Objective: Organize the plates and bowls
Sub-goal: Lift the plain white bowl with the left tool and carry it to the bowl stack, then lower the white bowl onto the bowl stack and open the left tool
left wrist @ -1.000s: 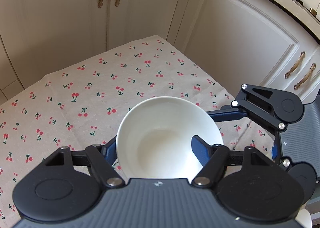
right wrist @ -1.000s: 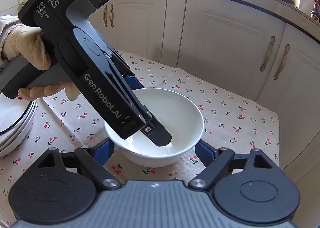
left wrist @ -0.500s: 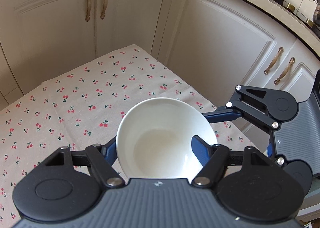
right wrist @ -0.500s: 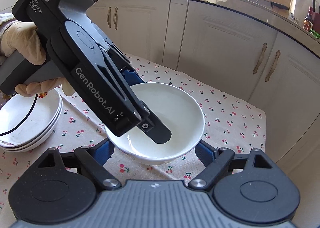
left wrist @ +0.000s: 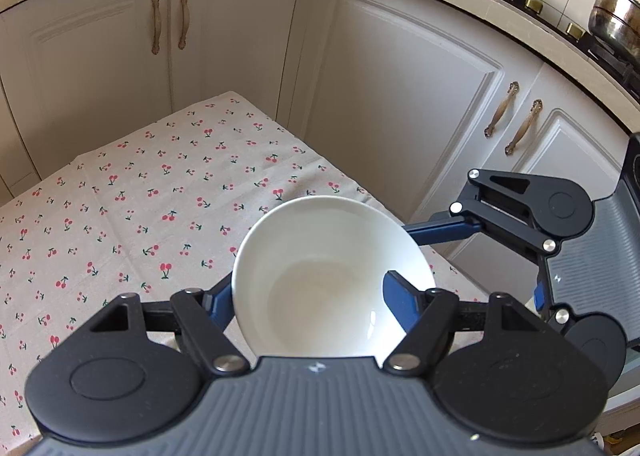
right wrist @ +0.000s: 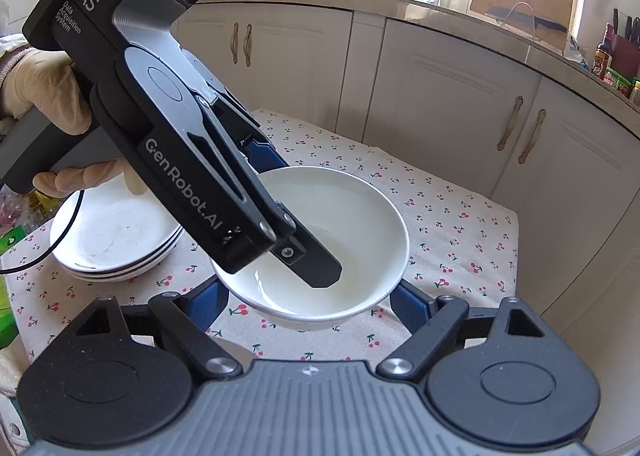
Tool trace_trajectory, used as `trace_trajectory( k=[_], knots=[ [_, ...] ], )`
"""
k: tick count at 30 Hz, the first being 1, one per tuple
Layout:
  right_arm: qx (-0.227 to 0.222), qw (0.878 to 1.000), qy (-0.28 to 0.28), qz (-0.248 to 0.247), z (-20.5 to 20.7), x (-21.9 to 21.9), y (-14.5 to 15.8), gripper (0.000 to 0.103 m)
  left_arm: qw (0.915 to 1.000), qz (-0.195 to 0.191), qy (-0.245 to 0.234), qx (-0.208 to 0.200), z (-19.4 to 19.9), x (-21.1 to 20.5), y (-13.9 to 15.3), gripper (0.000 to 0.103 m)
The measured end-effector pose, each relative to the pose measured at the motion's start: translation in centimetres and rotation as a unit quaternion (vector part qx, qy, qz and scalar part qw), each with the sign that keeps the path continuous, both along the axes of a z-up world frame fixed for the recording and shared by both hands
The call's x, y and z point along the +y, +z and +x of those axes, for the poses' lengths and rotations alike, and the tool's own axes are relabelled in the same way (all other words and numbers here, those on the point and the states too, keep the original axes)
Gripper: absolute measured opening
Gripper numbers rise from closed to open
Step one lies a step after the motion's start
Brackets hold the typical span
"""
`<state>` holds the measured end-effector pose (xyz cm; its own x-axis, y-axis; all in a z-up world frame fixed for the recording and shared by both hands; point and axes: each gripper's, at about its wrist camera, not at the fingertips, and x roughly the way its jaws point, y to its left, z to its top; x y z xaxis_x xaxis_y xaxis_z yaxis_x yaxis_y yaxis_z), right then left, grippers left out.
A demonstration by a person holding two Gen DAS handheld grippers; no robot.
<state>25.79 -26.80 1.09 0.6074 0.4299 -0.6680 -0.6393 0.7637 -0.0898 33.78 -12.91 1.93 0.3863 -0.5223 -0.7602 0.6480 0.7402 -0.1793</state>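
Above the cherry-print tablecloth (right wrist: 460, 232) a white bowl (right wrist: 340, 216) hangs clear of the cloth, pinched at its wall by the left gripper (right wrist: 288, 208): one finger reaches inside the bowl and the other runs behind the rim outside. Just below the bowl, the right gripper (right wrist: 308, 306) stands spread, its blue fingertips flanking the bowl's base; whether they touch it is hard to tell. Left of the bowl, a stack of white plates (right wrist: 116, 232) rests on the cloth.
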Motion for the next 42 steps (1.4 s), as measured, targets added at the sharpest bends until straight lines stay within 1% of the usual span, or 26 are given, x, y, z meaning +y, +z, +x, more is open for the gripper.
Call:
trace_trajectory(
  k=[12, 18, 22, 27, 33, 42],
  knots=[
    [-0.002, 1.000, -0.007, -0.008, -5.0, -0.6, 1.3, 0.091, 0.9999, -0.004, -0.009, -0.005, -5.1, -0.9, 1.3, 0.074],
    [0.008, 1.000, -0.010, -0.007, -6.9, -1.1, 1.2, 0.091, 0.9999, -0.005, -0.014, 0.003, -6.7, -1.3, 0.8, 0.074],
    [0.015, 1.000, -0.014, -0.010, -7.8, -1.3, 0.7, 0.091, 0.9997, -0.010, -0.015, 0.013, -7.5, -1.5, 0.0, 0.074],
    [0.029, 0.999, -0.017, -0.011, -8.8, -1.5, -0.1, 0.091, 0.9995, -0.006, -0.022, 0.021, -8.3, -1.9, -1.0, 0.074],
    [0.044, 0.999, -0.021, -0.008, -9.1, -1.7, -1.1, 0.091, 0.9993, -0.001, -0.024, 0.030, -8.6, -2.1, -2.0, 0.074],
    [0.059, 0.998, -0.023, 0.000, -9.1, -1.8, -1.8, 0.091, 0.9990, 0.005, -0.028, 0.034, -8.6, -2.3, -2.7, 0.074]
  ],
)
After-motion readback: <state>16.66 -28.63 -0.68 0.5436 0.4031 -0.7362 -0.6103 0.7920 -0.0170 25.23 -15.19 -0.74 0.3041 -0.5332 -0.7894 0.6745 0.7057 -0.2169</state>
